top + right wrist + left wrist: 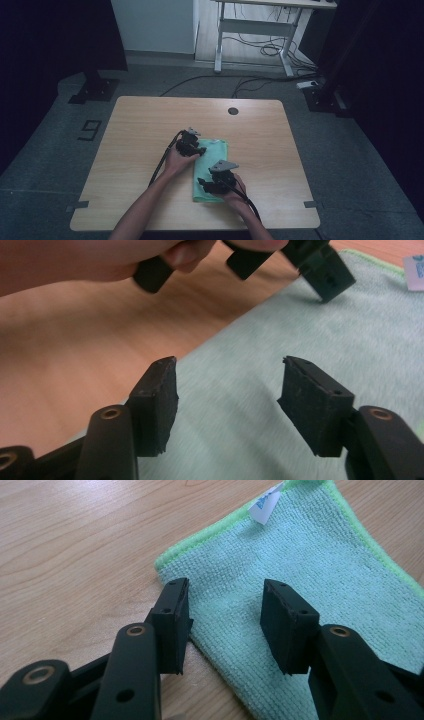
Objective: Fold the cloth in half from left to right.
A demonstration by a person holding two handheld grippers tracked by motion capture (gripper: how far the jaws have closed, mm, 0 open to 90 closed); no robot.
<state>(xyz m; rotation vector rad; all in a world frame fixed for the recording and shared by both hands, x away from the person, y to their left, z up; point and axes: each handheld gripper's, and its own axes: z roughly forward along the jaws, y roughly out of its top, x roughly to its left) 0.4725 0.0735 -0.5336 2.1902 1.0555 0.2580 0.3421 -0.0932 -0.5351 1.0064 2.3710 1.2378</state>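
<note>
Grey floor lies all around a wooden table [150, 120], and a white desk with loose cables stands far behind it. On the table, near the middle and a bit toward the person, lies a green cloth [216, 150]. It looks folded into a long shape, with a small white tag [265, 507] at its far edge.

Two hands hold grippers over the cloth. The left gripper [196, 148] is at the far left corner of the cloth. Its jaws stand apart with nothing between them, one over the wood and one over the cloth, right at the cloth's edge. The right gripper [203, 183] is over the near part of the cloth. Its jaws are apart too, and they hold nothing. It may be a little above the cloth, but the picture is blurry, so I can't be sure.

I think the cloth is soft, light and floppy. It will bend and droop when lifted, and it won't break. It is fuzzy, so it should not slip much. A good place to pinch is a corner or the thin edge, where a jaw can slide under. A grab in the flat middle would likely just bunch it up.

Bare wood lies on all sides of the cloth, so there is lots of room to pull, fold or spread it. The table's near edge is close to the cloth's near end.
</note>
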